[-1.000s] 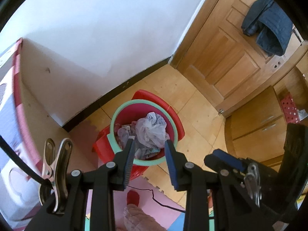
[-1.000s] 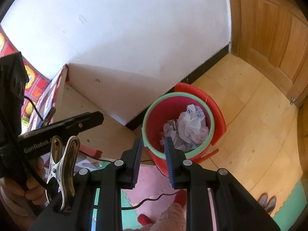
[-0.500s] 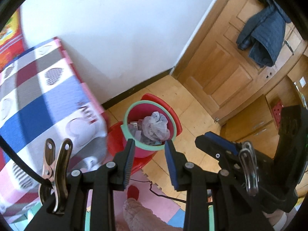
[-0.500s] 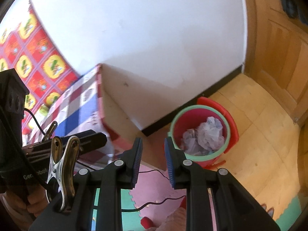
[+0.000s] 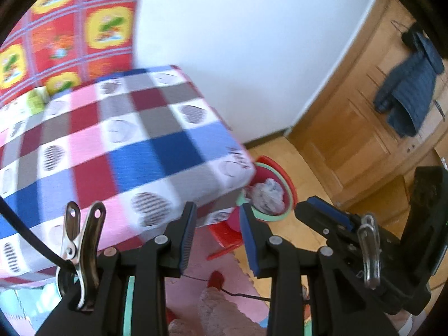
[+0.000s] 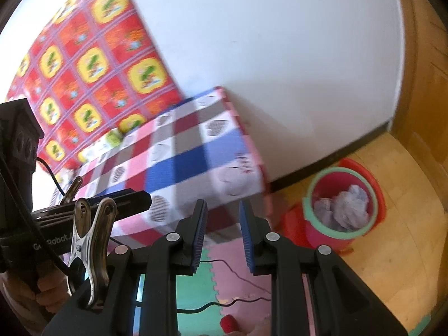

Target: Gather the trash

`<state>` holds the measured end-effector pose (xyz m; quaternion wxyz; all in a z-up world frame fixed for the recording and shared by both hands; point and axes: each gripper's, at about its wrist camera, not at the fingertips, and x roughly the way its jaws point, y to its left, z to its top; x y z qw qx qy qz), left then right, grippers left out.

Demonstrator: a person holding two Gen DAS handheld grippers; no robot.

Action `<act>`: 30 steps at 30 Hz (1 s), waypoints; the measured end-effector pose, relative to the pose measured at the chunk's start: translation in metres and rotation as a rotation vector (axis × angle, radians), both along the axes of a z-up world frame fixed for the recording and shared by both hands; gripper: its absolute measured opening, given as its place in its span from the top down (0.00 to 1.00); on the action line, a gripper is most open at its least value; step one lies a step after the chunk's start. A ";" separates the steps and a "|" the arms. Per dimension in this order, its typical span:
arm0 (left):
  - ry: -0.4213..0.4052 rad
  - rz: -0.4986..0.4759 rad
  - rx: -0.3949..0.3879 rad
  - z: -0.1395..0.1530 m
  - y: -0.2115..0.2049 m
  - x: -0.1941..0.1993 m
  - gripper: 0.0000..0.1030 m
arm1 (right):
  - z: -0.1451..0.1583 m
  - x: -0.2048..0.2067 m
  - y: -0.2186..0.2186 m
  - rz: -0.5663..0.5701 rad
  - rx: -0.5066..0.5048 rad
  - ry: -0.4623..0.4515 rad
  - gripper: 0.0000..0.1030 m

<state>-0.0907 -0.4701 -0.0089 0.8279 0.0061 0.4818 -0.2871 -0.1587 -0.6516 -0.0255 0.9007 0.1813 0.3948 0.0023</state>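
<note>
- The red bin [image 6: 343,205] with its green rim stands on the wooden floor against the dark skirting board, just beside the corner of the table; crumpled pale trash [image 6: 345,205] sits inside it.
- Your right wrist view shows the whole bin mouth; in your left wrist view the bin [image 5: 275,193] is half hidden behind the table's corner, with only part of the trash [image 5: 267,193] showing.
- Your left gripper [image 5: 217,236] has its blue-padded jaws apart with nothing between them; it hangs above the table edge and the foam floor mat [image 5: 224,254].
- Your right gripper [image 6: 222,232] also has its jaws parted, a narrower gap, and empty.
- Only the left view gives you the wooden door [image 5: 364,128] with a dark jacket [image 5: 406,98] hanging on it, and the right gripper [image 5: 326,212] from the side.
- Only the right view shows the hand [image 6: 28,294] holding the left gripper [image 6: 137,198].
- The checked tablecloth [image 5: 117,145] and the red-and-yellow wall covering [image 6: 92,64] are smeared by blur; the small green-white thing at the table's far edge [image 6: 112,140] cannot be made out.
- Writing on the left gripper's body reads roughly "Ge…Robot", partly covered by a metal clip [image 6: 89,238].
</note>
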 end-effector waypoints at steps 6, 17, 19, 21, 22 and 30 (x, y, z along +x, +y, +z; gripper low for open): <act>-0.039 0.124 0.017 0.018 0.080 0.002 0.69 | 0.012 0.016 0.065 0.101 -0.004 -0.028 0.76; -0.081 0.366 0.054 0.042 0.206 0.006 0.69 | 0.025 0.056 0.179 0.308 0.009 -0.059 0.76; -0.092 0.407 0.058 0.047 0.225 0.008 0.69 | 0.030 0.065 0.200 0.360 0.011 -0.066 0.76; -0.105 0.457 0.065 0.052 0.247 0.010 0.69 | 0.035 0.072 0.219 0.408 0.009 -0.077 0.76; -0.111 0.477 0.068 0.054 0.255 0.011 0.69 | 0.038 0.076 0.227 0.429 0.012 -0.080 0.76; -0.145 0.613 0.102 0.070 0.323 0.022 0.69 | 0.052 0.107 0.290 0.563 0.035 -0.098 0.76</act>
